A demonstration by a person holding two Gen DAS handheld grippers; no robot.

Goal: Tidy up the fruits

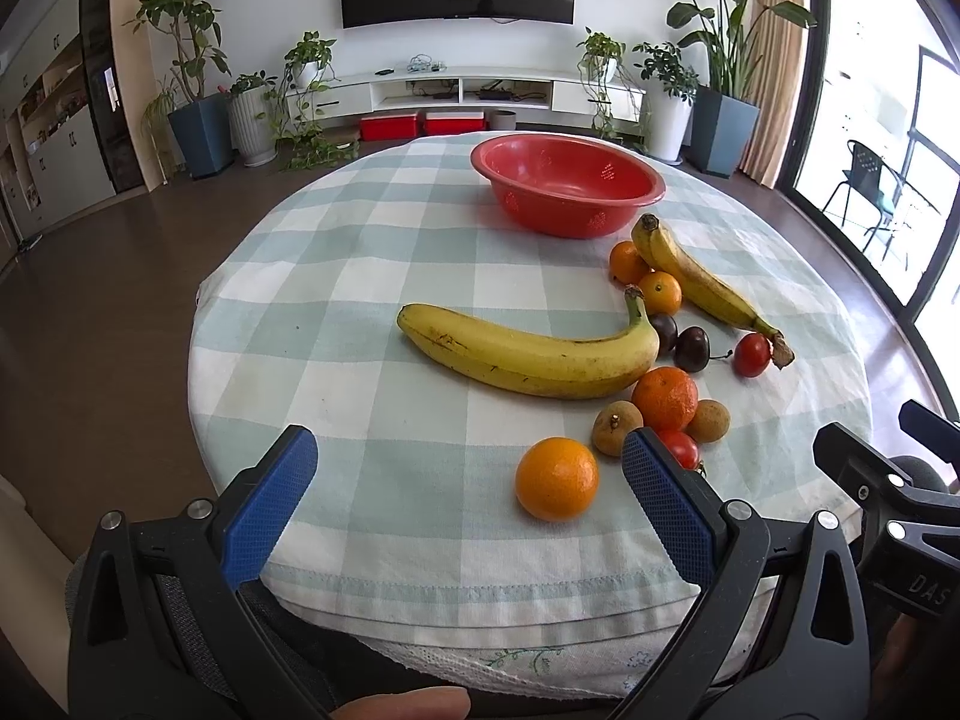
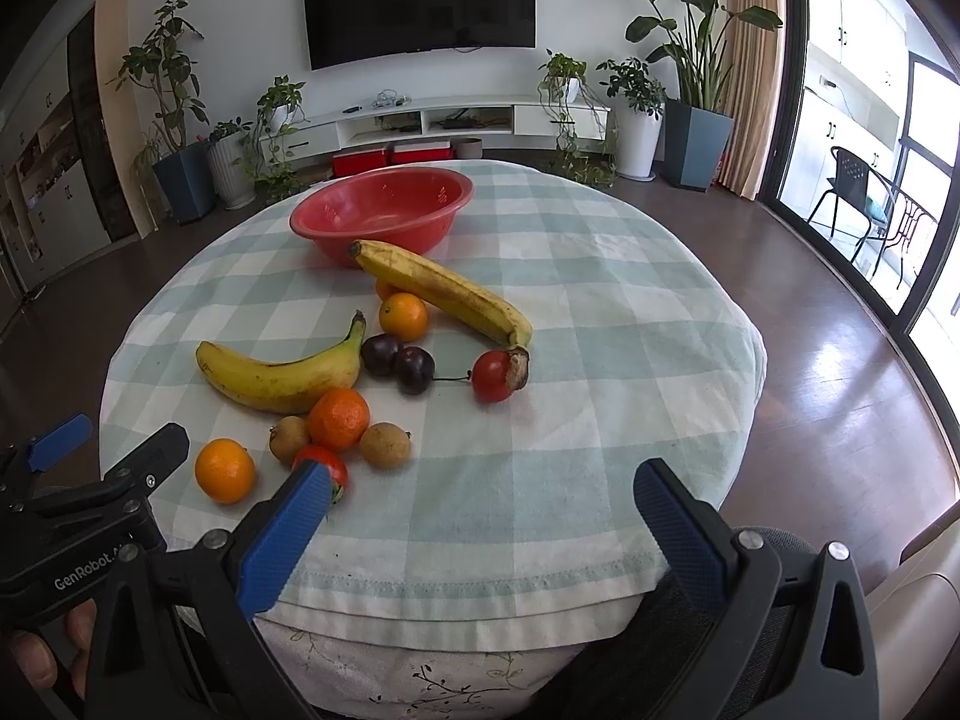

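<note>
Bright daylight from right-hand windows (image 2: 870, 138), floor (image 2: 828, 360) glare, soft shadows, sharp focus, strong fisheye edge warping.

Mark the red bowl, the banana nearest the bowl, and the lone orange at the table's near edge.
red bowl (image 1: 651, 187): left wrist view, on its right rim.
banana nearest the bowl (image 2: 444, 288): right wrist view, mid-length on its peel.
lone orange (image 1: 557, 479): left wrist view, centre of its skin.
</note>
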